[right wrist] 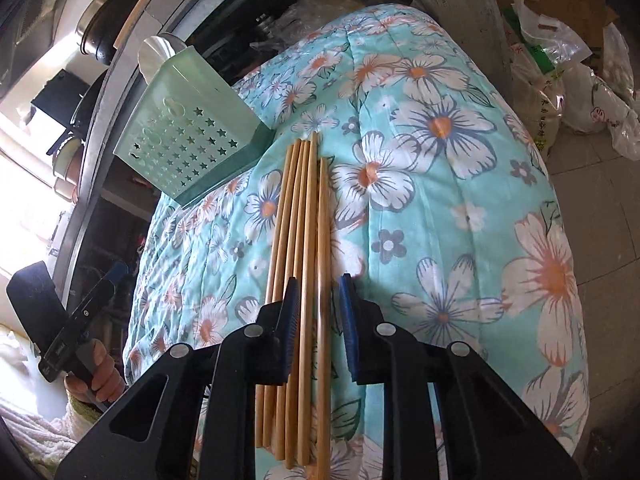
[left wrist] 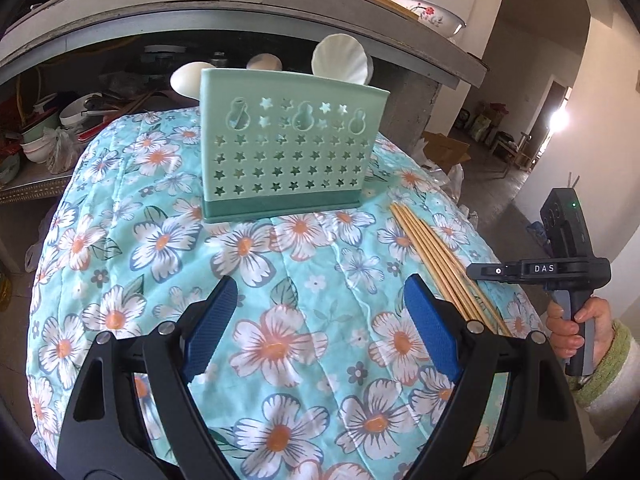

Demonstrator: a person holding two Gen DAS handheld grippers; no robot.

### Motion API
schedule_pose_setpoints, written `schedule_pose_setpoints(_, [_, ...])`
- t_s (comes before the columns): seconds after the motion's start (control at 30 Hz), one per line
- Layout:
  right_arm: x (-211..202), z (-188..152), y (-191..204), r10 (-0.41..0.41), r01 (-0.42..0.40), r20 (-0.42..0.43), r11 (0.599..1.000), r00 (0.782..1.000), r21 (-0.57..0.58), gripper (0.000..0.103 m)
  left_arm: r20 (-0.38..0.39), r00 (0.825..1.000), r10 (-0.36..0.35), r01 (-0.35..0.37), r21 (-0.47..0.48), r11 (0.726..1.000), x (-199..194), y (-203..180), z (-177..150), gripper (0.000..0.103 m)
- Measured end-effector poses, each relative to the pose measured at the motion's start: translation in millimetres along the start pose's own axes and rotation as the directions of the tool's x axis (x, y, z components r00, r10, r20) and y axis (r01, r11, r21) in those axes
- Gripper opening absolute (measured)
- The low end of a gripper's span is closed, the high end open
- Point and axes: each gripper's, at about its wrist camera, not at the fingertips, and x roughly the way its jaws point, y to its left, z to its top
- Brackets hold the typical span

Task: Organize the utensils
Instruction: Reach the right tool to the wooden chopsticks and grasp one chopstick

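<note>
Your right hand-held gripper (right wrist: 319,312) part-open, straddling chopsticks (right wrist: 304,260) lengthwise (long axis toward holder (right wrist: 188,136)); left hand-held gripper (left wrist: 320,312) open, empty, farther.

Floral quilt (left wrist: 280,264), enamel basin (left wrist: 428,14), cardboard box (left wrist: 446,148)

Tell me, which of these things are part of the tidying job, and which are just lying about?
Part of the job:
wooden chopsticks, between the right gripper's open jaws
green utensil holder, with spoons in it
left gripper, open above the cloth

Just lying about:
floral cloth
enamel basin on the shelf
plastic bags
</note>
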Motion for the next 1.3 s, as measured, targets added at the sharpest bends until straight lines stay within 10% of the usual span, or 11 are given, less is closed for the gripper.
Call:
schedule_pose_setpoints(0.6, [8.0,-0.7,-5.1,0.026,-0.027,-0.015,0.999,1.000,-0.034,0.006,-0.183,0.965,-0.189,0.193,0.008,0.981,65.8,-61.8,3.6,0.037])
schedule_pose_setpoints(1.3, [1.2,-5.5,-22.9,0.085,-0.086,0.033,0.996,0.996,0.035,0.006,-0.347,0.830,-0.437,0.312,-0.361,0.879,175.8,-61.4,2.5,0.018])
